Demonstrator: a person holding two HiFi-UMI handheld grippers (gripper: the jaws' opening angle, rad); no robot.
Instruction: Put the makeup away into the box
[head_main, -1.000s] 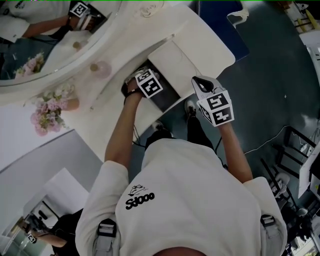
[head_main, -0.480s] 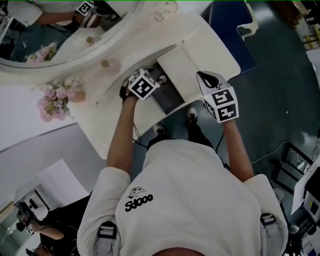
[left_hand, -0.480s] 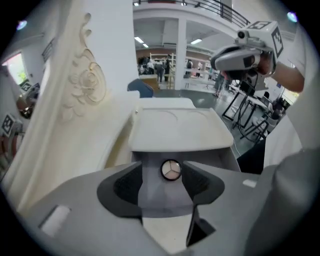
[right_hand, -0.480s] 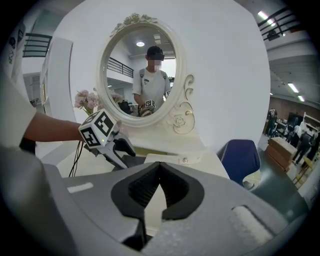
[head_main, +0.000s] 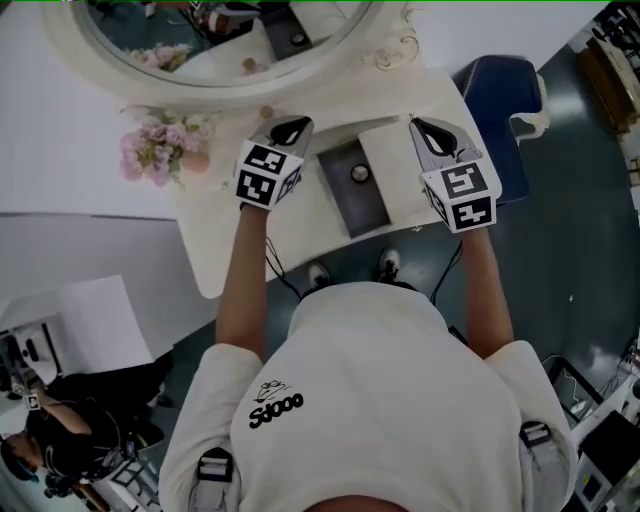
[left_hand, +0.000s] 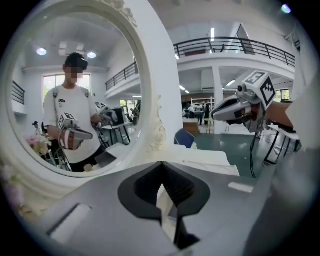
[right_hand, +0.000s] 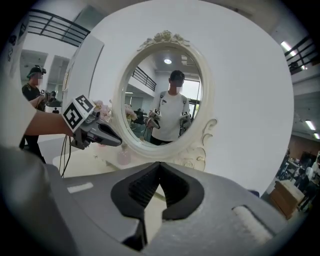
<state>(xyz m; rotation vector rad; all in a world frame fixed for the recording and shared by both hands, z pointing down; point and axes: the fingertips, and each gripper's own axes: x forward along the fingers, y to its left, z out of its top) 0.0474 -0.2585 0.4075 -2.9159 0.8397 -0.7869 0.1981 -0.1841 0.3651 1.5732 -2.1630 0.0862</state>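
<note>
A dark grey open box (head_main: 368, 216) is set in the white dressing table (head_main: 300, 225), and a small round pale-lidded jar (head_main: 360, 173) lies in it. My left gripper (head_main: 292, 126) hovers above the table just left of the box. Its jaws have just closed, and my left gripper (left_hand: 161, 165) holds nothing between them. My right gripper (head_main: 431, 131) hangs to the right of the box, and my right gripper (right_hand: 160, 164) has its pads together and empty. Each gripper view shows the other gripper in the air.
An oval white-framed mirror (head_main: 220, 40) stands at the back of the table. A bunch of pink flowers (head_main: 160, 148) sits at the left, and a small pink bottle (right_hand: 123, 156) below the mirror. A blue chair (head_main: 497, 95) is on the right, and the dark floor beyond.
My left gripper has come up out of the dark box and now hangs to its left. The right gripper has risen too. The round jar shows in the box.
</note>
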